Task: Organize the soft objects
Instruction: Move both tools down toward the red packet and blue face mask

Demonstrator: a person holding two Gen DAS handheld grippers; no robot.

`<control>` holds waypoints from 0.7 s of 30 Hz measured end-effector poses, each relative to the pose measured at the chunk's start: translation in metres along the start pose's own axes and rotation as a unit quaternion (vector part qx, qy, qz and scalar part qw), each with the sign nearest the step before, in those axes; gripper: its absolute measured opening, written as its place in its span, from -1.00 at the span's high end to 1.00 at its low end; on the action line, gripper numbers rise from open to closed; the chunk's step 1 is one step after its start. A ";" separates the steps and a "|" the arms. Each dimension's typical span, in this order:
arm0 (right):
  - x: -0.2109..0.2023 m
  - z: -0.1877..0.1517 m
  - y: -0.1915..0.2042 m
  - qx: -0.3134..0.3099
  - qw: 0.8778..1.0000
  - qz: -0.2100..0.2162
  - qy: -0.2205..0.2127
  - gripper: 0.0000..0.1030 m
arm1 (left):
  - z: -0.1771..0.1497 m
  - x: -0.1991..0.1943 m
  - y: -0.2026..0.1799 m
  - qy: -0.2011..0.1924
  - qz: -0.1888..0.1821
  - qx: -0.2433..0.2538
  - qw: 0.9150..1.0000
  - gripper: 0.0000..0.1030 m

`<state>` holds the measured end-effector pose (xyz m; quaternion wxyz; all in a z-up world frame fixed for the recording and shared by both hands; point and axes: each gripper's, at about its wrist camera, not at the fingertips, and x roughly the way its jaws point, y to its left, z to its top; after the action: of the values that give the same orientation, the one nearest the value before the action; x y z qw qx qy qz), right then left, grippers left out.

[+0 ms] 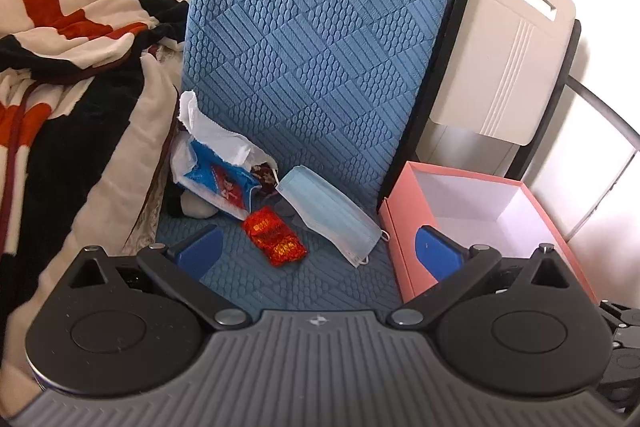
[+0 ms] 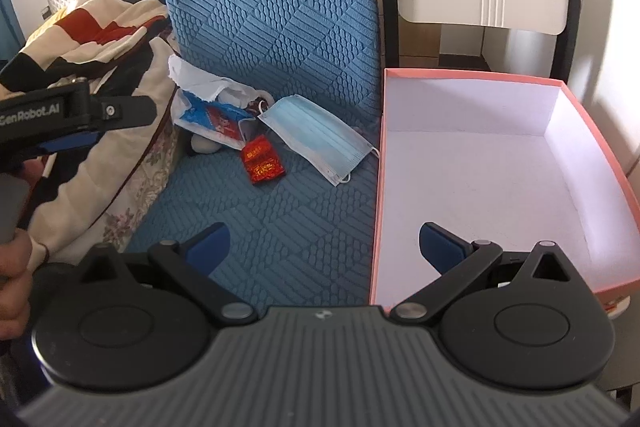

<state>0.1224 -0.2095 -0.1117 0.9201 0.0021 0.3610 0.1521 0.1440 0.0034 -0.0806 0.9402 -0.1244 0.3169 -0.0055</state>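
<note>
Both grippers hang spread wide with nothing between their blue pads. The left gripper (image 1: 318,255) hovers low over the blue textured seat cushion (image 1: 320,291); the right gripper (image 2: 324,247) straddles the near wall of the pink box (image 2: 472,74), one finger over the cushion and one over the white box floor.

On the seat a blue face mask (image 1: 328,211) lies just beside the box, near a red foil packet (image 1: 274,237) and an opened tissue pack (image 1: 218,171) with white paper pulled out.

The left view shows a dark-and-white soft thing half hidden under the tissue pack; what it is cannot be told. The right view alone shows nearly the whole box interior and the left gripper from the side, held before the red, black and cream blanket (image 2: 108,27).
</note>
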 end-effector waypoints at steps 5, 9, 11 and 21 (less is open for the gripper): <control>0.020 0.005 0.002 -0.007 1.000 -0.003 -0.005 -1.00 | 0.001 0.023 0.012 -0.001 0.001 -0.006 1.000 -1.00; 0.039 0.010 0.007 -0.010 1.000 -0.004 -0.010 -1.00 | -0.002 0.041 0.026 0.001 0.007 -0.022 1.000 -1.00; 0.046 0.012 0.009 -0.008 1.000 -0.001 -0.010 -1.00 | -0.005 0.051 0.034 0.005 0.009 -0.028 1.000 -1.00; 0.085 0.026 0.026 -0.042 0.999 0.006 -0.022 -0.97 | -0.010 0.107 0.058 0.030 0.025 -0.018 0.999 -1.00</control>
<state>0.1906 -0.1578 -0.1460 0.9261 -0.0310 0.3341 0.1725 0.2199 0.0474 -0.1660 0.9278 -0.1336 0.3479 0.0202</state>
